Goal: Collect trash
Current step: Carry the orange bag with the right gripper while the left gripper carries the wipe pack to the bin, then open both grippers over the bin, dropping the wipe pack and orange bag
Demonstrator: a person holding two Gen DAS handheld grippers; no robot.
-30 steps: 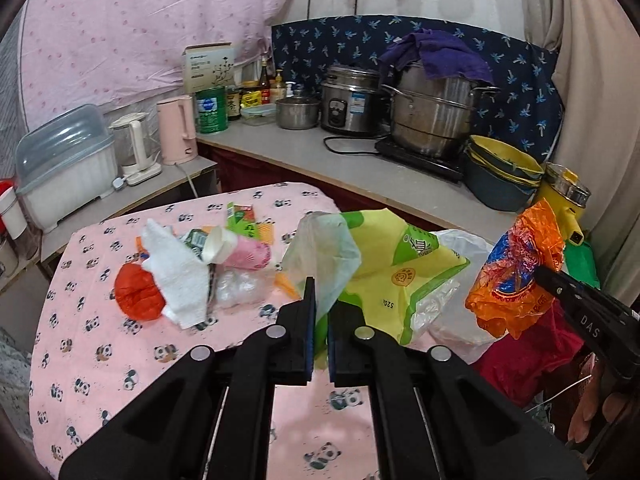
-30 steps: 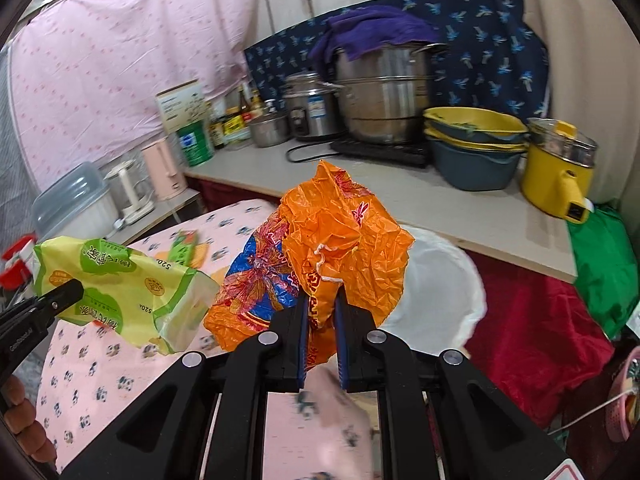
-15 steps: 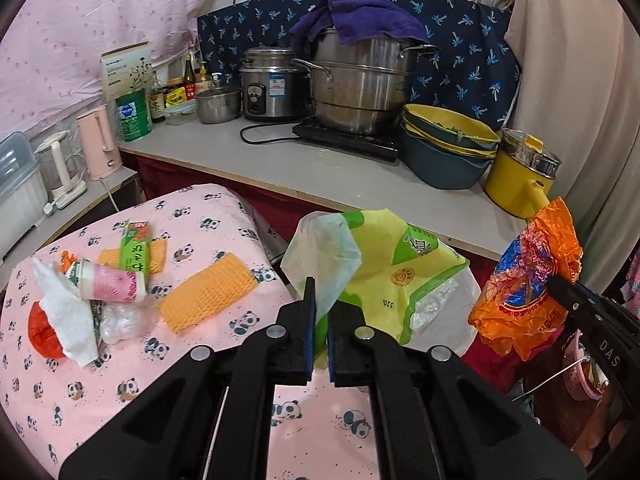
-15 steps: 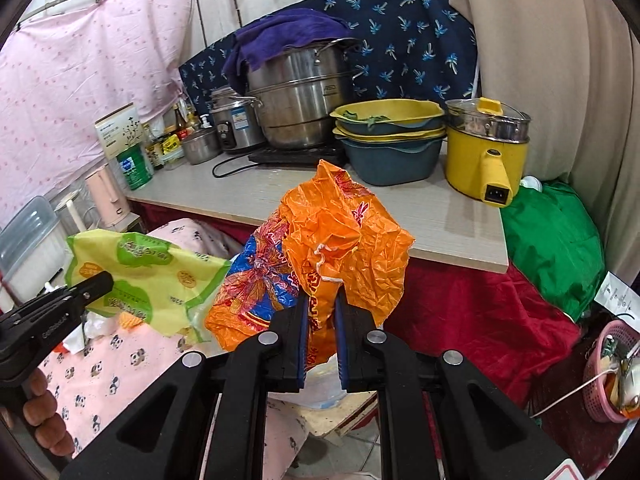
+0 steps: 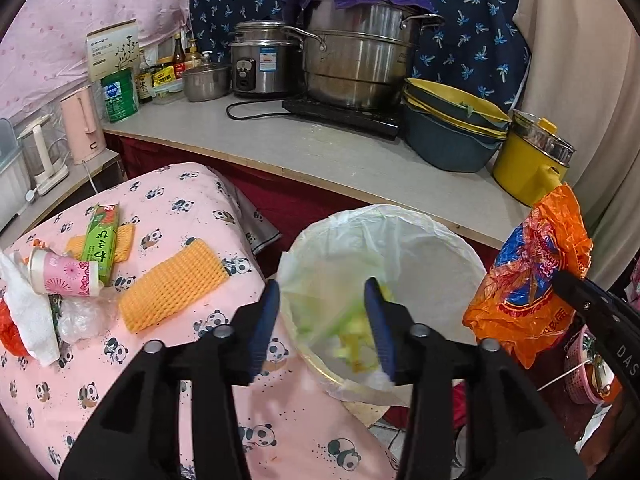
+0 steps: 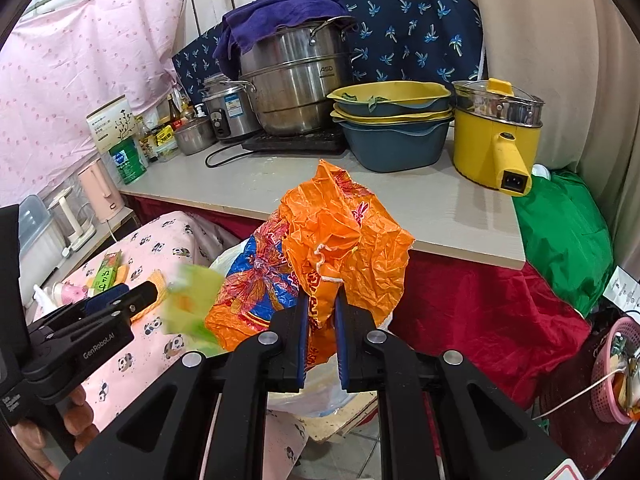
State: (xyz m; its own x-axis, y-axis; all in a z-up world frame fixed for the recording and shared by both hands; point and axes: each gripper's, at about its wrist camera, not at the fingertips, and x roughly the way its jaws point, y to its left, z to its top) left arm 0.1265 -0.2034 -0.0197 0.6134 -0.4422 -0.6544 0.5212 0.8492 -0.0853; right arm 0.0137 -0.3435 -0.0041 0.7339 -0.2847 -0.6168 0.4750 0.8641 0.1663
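Behind the table you have a crowded kitchen counter [image 5: 320,152] with steel pots, stacked basins and a yellow electric pot; none of it belongs to your job. Your work is on the table with the pink panda cloth [image 5: 168,200] and at the trash bin [image 5: 400,220] with its white liner, which stands just beside the table corner, below the counter.

Your left gripper [image 5: 322,320] hangs over the mouth of the bin and its jaws are opening. No pad presses on anything. The green and yellow wrapper [image 5: 352,332] shows as a blur below the fingers, inside the liner, so I judge this piece is falling in and counts as delivered.

Your right gripper [image 6: 320,332] is closed tight on the crumpled orange snack bag [image 6: 336,240]. In the right wrist view the bag is in the air near the bin rim, more or less above it, not yet inside. This is probably your next release.

On the cloth much is left: two pieces of orange foam net [image 5: 172,284], a green box [image 5: 102,240], a pink paper cup [image 5: 64,272] lying on its side, a white tissue [image 5: 28,312], some clear plastic [image 5: 80,320] and a red thing [image 5: 8,328] at the edge, which I cannot identify. So you are in an early part of the task, I think: one piece going in, one in the claw, and the pile needs several more trips.
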